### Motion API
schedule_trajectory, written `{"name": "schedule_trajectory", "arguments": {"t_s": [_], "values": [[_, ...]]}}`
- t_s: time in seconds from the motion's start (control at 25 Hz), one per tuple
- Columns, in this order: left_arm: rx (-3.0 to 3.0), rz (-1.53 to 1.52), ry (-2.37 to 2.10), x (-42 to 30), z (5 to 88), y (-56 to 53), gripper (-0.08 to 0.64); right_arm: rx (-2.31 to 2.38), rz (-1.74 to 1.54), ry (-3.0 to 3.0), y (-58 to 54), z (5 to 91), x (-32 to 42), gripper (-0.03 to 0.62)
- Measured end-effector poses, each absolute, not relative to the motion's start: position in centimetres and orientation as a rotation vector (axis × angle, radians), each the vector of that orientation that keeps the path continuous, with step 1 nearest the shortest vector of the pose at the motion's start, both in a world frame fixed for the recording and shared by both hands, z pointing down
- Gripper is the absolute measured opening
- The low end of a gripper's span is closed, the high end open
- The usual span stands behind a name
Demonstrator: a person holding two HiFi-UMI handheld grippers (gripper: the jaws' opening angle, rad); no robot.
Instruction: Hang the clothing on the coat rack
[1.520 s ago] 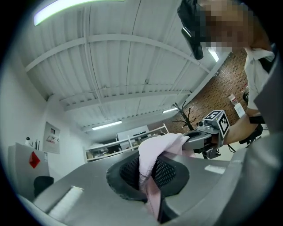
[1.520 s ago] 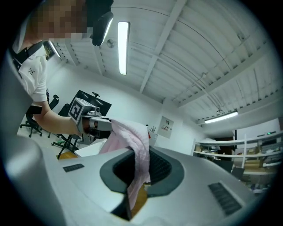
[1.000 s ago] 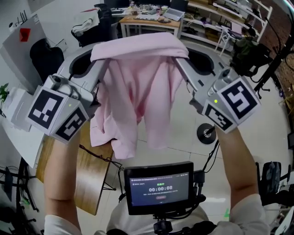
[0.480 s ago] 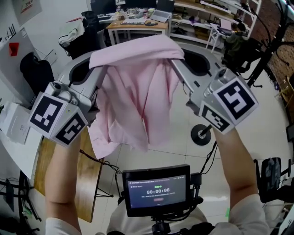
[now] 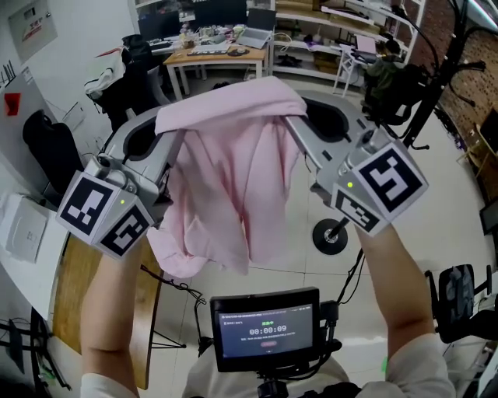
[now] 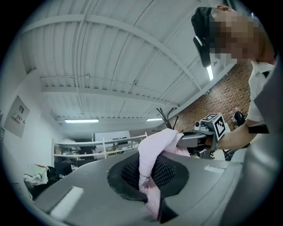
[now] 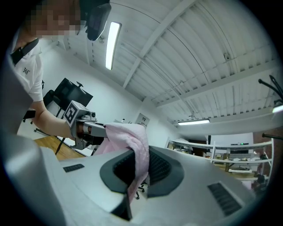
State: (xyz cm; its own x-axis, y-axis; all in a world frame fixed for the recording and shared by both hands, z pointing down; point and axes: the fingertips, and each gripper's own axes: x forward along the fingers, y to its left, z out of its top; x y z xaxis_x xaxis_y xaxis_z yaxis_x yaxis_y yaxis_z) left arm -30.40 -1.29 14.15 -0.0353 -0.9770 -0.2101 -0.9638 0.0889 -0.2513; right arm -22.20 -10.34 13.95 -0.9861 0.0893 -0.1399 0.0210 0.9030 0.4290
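A pink shirt [image 5: 233, 179] hangs in the air between my two grippers, its top edge stretched across and its body drooping below. My left gripper [image 5: 166, 132] is shut on the shirt's left end; in the left gripper view the cloth [image 6: 152, 154] is pinched between the grey jaws [image 6: 148, 187]. My right gripper [image 5: 299, 124] is shut on the right end, where pink fabric [image 7: 132, 141] comes out of its jaws [image 7: 137, 176]. The black coat rack [image 5: 436, 74] stands to the right, its round base [image 5: 331, 237] on the floor beyond the right gripper.
A wooden table [image 5: 74, 299] sits low at the left, below the left arm. A small screen [image 5: 268, 328] is mounted in front of my chest. Desks with clutter [image 5: 218, 54] and shelves [image 5: 334, 23] fill the back of the room. A dark chair [image 5: 459, 299] stands at the right.
Both grippers keep their hold on the shirt. In the head view the coat rack's base has drifted left and the room's back has come further into sight; the shirt's hem has swung.
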Motion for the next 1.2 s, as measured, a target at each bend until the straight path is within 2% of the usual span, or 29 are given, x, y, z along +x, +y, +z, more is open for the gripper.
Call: {"name": "schedule_trajectory", "arguments": {"t_s": [0.56,1.2], "values": [[-2.051,-0.026,2.011,-26.6,17.0,-9.1,0.014,-0.048,0.679,2.960,-16.8,15.3,-17.3,0.026],[-2.348,0.034,1.631,-21.2,15.8,-20.6,0.014,-0.560,0.741,2.994,-25.9,14.9,-10.3,0.026]]}}
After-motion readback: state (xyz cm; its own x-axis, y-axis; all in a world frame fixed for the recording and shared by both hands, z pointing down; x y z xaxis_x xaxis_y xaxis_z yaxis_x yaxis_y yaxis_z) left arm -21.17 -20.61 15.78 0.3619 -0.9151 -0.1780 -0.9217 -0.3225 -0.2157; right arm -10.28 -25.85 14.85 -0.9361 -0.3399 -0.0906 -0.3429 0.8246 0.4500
